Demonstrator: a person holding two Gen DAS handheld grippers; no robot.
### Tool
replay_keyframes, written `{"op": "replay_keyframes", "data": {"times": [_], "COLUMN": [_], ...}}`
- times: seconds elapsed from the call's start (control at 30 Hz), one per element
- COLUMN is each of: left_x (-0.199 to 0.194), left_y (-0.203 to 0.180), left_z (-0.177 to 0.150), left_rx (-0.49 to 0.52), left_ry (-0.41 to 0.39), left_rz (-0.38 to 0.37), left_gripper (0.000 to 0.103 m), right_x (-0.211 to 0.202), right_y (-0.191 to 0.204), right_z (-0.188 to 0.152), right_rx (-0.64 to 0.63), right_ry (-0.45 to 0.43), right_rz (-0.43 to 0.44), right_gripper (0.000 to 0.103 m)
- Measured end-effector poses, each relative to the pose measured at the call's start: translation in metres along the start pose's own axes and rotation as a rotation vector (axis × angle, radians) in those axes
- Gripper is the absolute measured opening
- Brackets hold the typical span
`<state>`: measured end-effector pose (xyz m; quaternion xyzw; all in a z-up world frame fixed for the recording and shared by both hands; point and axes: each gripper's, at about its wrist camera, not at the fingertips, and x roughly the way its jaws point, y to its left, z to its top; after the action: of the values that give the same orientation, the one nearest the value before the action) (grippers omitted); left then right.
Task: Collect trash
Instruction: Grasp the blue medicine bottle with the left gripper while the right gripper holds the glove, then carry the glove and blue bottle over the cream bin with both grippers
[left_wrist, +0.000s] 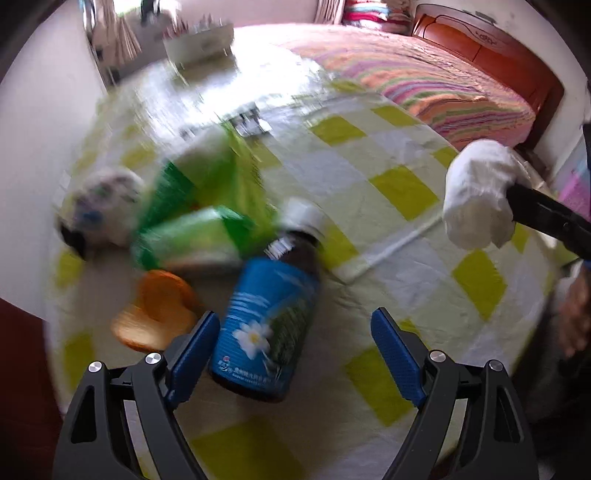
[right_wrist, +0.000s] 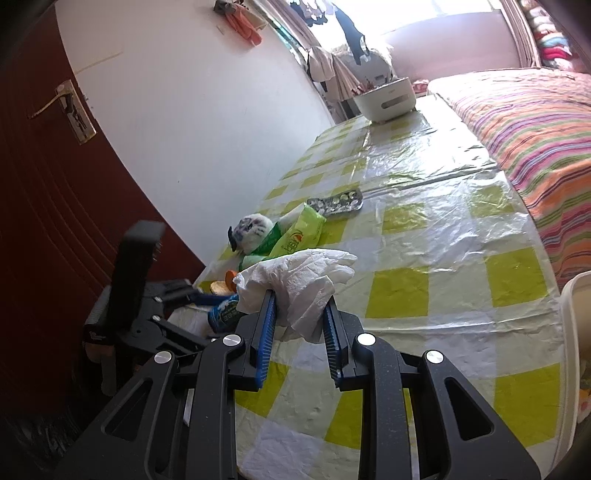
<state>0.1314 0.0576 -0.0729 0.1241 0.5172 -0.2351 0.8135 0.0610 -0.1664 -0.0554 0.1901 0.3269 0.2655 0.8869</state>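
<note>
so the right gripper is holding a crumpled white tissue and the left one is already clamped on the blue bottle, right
Not quite. The left gripper is open: its jaws straddle the blue bottle without pressing it, as the left wrist view shows. The right gripper does hold the crumpled white tissue.

From the left wrist we look steeply down along our jaws, close over the tabletop (left_wrist: 399, 184) with its yellow-checked cover, a blue-labelled bottle (left_wrist: 269, 325) lying just ahead between them. From the right wrist we look at a shallower slant along the tabletop's length toward the window, the wall on the left and the striped bed (right_wrist: 524, 122) on the right. Both views share the bottle, the green packets (right_wrist: 295, 240), the white appliance (right_wrist: 384, 98) at the far end and the bed.
</note>
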Motion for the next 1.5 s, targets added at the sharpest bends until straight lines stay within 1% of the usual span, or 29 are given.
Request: {"op": "replay_keyframes", "data": {"times": [0.03, 0.13, 0.2, 0.27, 0.33, 0.37, 0.4, 0.43, 0.5, 0.6, 0.7, 0.77, 0.93, 1.13, 1.33, 1.5], "left_x": [0.005, 0.011, 0.015, 0.018, 0.018, 0.016, 0.014, 0.014, 0.014, 0.014, 0.011, 0.007, -0.006, -0.022, -0.033, -0.033], "left_y": [0.0, -0.007, -0.006, -0.004, -0.006, -0.008, -0.01, -0.012, -0.015, -0.024, -0.036, -0.045, -0.062, -0.084, -0.119, -0.149], "left_z": [0.001, 0.006, 0.01, 0.013, 0.016, 0.016, 0.016, 0.016, 0.017, 0.017, 0.012, 0.009, 0.005, 0.013, 0.023, 0.03], "left_rx": [-0.025, -0.03, -0.068, -0.1, -0.1, -0.097, -0.095, -0.095, -0.1, -0.099, -0.107, -0.115, -0.178, -0.224, -0.196, -0.151], "left_ry": [0.022, 0.003, 0.012, 0.022, 0.021, 0.021, 0.019, 0.019, 0.023, 0.004, -0.031, -0.069, -0.149, -0.231, -0.28, -0.283], "left_rz": [-0.027, 0.05, 0.063, 0.071, 0.111, 0.11, 0.11, 0.111, 0.133, 0.182, 0.193, 0.2, 0.167, 0.125, 0.083, 0.039], "left_gripper": [0.081, 0.081, 0.081, 0.078, 0.066, 0.062, 0.05, 0.042, 0.042, 0.042, 0.042, 0.042, 0.042, 0.042, 0.042, 0.042], "right_x": [-0.003, -0.014, -0.02, -0.026, -0.032, -0.034, -0.036, -0.038, -0.043, -0.054, -0.066, -0.073, -0.09, -0.112, -0.133, -0.152], "right_y": [-0.002, -0.008, -0.012, -0.014, -0.016, -0.019, -0.021, -0.022, -0.023, -0.023, -0.026, -0.03, -0.04, -0.05, -0.068, -0.083], "right_z": [0.0, 0.003, 0.004, 0.004, 0.005, 0.005, 0.004, 0.003, 0.001, 0.0, -0.001, -0.001, -0.002, -0.007, -0.012, -0.016], "right_rx": [0.007, 0.021, 0.036, 0.048, 0.058, 0.067, 0.078, 0.087, 0.1, 0.096, 0.1, 0.114, 0.126, 0.153, 0.185, 0.208], "right_ry": [-0.008, -0.039, -0.055, -0.074, -0.09, -0.099, -0.104, -0.108, -0.126, -0.158, -0.188, -0.207, -0.258, -0.311, -0.361, -0.405], "right_rz": [0.0, -0.007, 0.0, 0.005, 0.007, 0.008, 0.012, 0.017, 0.024, 0.023, 0.014, 0.013, -0.004, -0.01, -0.039, -0.08], "right_gripper": [0.024, 0.024, 0.024, 0.024, 0.024, 0.024, 0.024, 0.024, 0.024, 0.024, 0.024, 0.024, 0.024, 0.024, 0.024, 0.024]}}
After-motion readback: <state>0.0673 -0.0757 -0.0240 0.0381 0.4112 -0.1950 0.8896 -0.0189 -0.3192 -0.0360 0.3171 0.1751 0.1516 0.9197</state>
